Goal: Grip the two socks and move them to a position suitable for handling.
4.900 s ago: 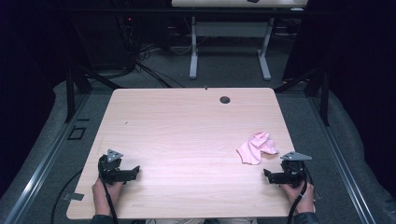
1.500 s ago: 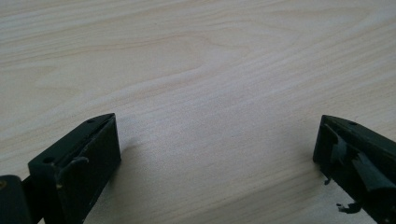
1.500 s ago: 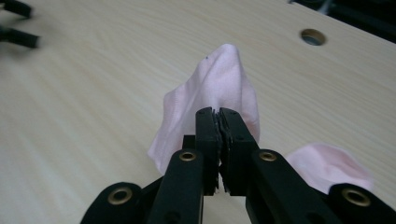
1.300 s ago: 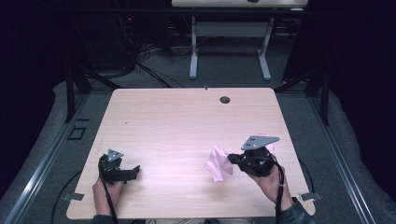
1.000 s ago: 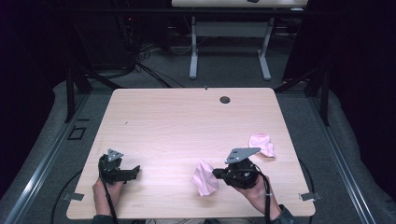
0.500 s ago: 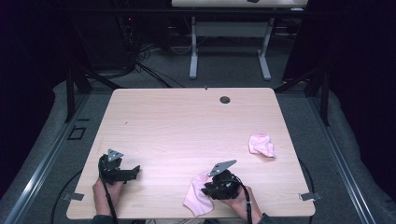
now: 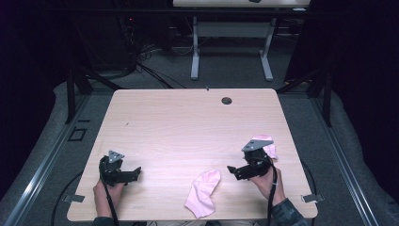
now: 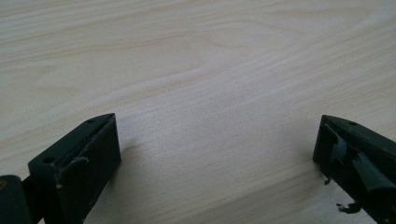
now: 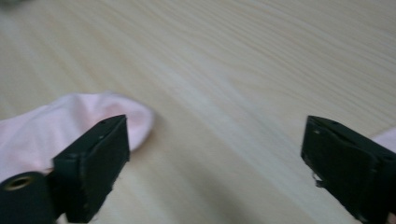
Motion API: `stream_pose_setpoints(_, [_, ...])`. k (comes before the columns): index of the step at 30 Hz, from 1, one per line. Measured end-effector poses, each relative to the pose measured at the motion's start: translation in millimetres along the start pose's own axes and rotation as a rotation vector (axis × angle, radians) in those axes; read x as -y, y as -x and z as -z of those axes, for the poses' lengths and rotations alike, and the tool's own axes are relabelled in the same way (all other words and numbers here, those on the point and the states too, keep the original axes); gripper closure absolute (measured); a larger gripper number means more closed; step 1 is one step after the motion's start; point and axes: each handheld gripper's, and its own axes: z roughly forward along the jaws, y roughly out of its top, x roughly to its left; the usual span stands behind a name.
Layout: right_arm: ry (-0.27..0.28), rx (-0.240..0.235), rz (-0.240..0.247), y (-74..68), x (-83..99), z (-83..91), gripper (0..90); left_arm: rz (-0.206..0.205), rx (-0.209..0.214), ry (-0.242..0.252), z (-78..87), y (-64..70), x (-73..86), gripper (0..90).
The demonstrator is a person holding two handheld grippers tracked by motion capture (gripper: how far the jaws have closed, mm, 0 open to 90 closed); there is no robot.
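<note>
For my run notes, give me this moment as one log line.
right gripper: open, beside laid-out pink sock | second pink sock: behind right gripper, near right edge | left gripper: open, over bare table

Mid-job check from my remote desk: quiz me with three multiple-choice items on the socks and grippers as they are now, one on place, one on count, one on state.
1. Where does the flat pink sock lie?
A. near the table's front edge, between the two grippers
B. beside the round hole at the far edge
C. on the floor

2. How many pink socks are on the table?
A. one
B. two
C. four

3. How does the right gripper stand?
A. shut on a sock
B. open, holding nothing
C. shut on the table edge

Answers:
1 A: the high view shows it near the front edge, right of the left gripper.
2 B: a second sock lies bunched behind the right gripper.
3 B: the right gripper view shows its jaws wide apart over bare wood.
</note>
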Motion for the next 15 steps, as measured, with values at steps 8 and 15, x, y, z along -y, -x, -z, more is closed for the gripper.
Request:
stream_pose_setpoints(8, [-0.033,0.084,-0.117,64.4,-0.3,-6.2,0.0,0.0,0.0,0.0,0.0,0.0,0.0,0.6])
stream_pose_setpoints(15, [-0.09,0.158,-0.2,107.3,1.3,-14.6,1.2,0.0,0.0,0.0,0.0,0.0,0.0,0.6])
